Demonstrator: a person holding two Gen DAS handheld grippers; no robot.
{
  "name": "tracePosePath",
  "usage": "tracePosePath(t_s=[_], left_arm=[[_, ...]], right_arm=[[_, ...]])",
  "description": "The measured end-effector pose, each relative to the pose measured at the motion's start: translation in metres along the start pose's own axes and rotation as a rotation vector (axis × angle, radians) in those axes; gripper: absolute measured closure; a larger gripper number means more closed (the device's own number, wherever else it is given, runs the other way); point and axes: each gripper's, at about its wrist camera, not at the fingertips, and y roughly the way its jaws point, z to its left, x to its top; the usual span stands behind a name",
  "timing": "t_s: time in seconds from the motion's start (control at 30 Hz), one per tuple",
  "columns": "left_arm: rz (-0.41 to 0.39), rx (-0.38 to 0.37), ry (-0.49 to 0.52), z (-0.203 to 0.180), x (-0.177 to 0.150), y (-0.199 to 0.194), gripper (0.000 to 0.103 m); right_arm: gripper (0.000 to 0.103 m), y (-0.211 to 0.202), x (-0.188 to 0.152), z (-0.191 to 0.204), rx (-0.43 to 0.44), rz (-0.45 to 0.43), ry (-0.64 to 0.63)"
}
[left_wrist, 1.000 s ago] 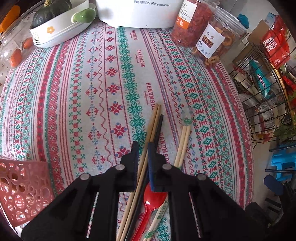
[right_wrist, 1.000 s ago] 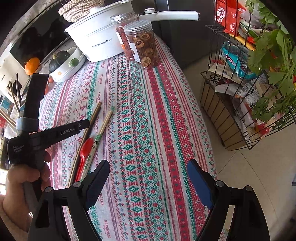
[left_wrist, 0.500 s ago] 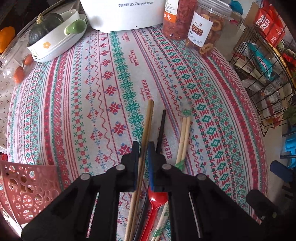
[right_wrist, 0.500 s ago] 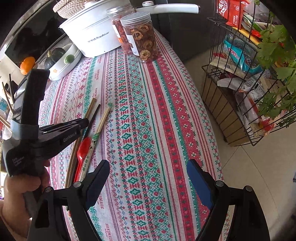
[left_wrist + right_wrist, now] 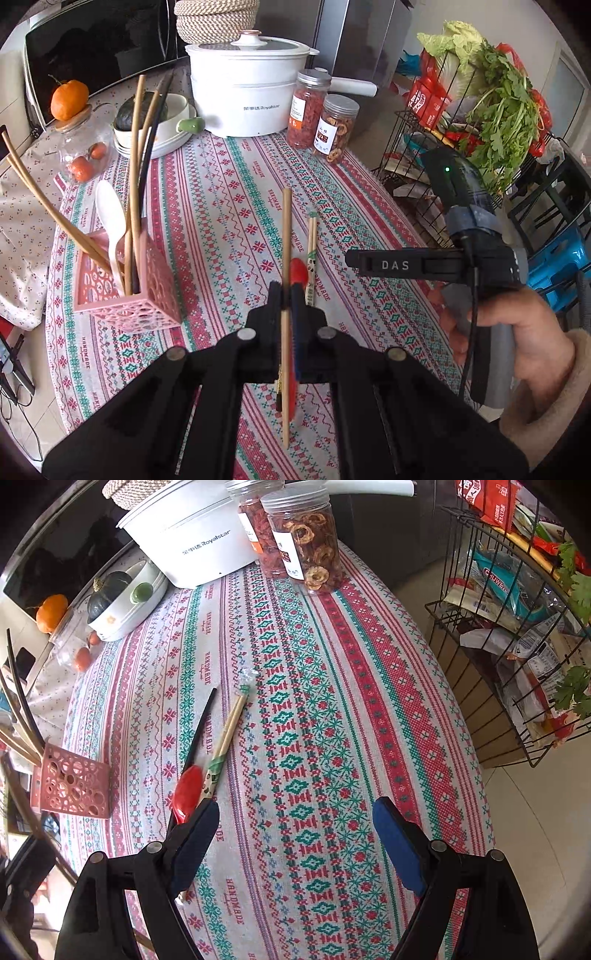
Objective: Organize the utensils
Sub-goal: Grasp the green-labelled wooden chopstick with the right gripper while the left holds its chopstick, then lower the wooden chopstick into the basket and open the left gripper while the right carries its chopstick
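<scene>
Mid-task from what I can see. My left gripper is pinched tight on a single wooden chopstick, lifted clear of the striped tablecloth and not yet in the pink perforated caddy, which sits off to its left. The caddy already holds several wooden chopsticks, a dark pair and a white spoon, so I'd say a good part is sorted. Still on the cloth: red spoon, black chopstick just beside it, and a paper-sleeved disposable pair touching or nearly touching the spoon's right side. My right gripper is wide open, holding nothing, hovering over the cloth near the red spoon. Remaining, as I judge it: drop this chopstick in the caddy, then three more pickups.
</scene>
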Motion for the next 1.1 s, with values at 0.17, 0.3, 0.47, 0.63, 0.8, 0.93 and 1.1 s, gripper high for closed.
tracePosePath(t_s=[0.17, 0.3, 0.47, 0.63, 0.8, 0.93, 1.1], left_arm=[[-0.054, -0.015, -0.047, 0.022, -0.013, -0.035, 0.098], [-0.092, -0.033, -0.086, 0.035, -0.015, -0.050, 0.098], [-0.091, -0.040, -0.107, 0.046, -0.017, -0.053, 0.098], [-0.094, -0.036, -0.127, 0.056, -0.022, -0.055, 0.097], [-0.095, -0.027, -0.148, 0.062, -0.024, -0.055, 0.097], [-0.103, -0.018, -0.155, 0.063, -0.027, -0.058, 0.097], [-0.134, -0.003, -0.149, 0.061, -0.031, -0.069, 0.098]], right_arm=[[0.018, 0.012, 0.006, 0.020, 0.013, -0.017, -0.002], [0.033, 0.026, 0.010, 0.040, 0.052, -0.014, -0.004], [0.046, 0.039, 0.019, 0.057, -0.023, -0.062, -0.030], [0.060, 0.050, 0.020, 0.068, -0.121, -0.070, -0.082], [0.089, 0.050, 0.014, 0.071, -0.165, -0.053, -0.116], [0.097, 0.046, 0.009, 0.061, -0.105, -0.053, -0.088], [0.098, 0.019, 0.000, 0.052, 0.008, -0.111, -0.069]])
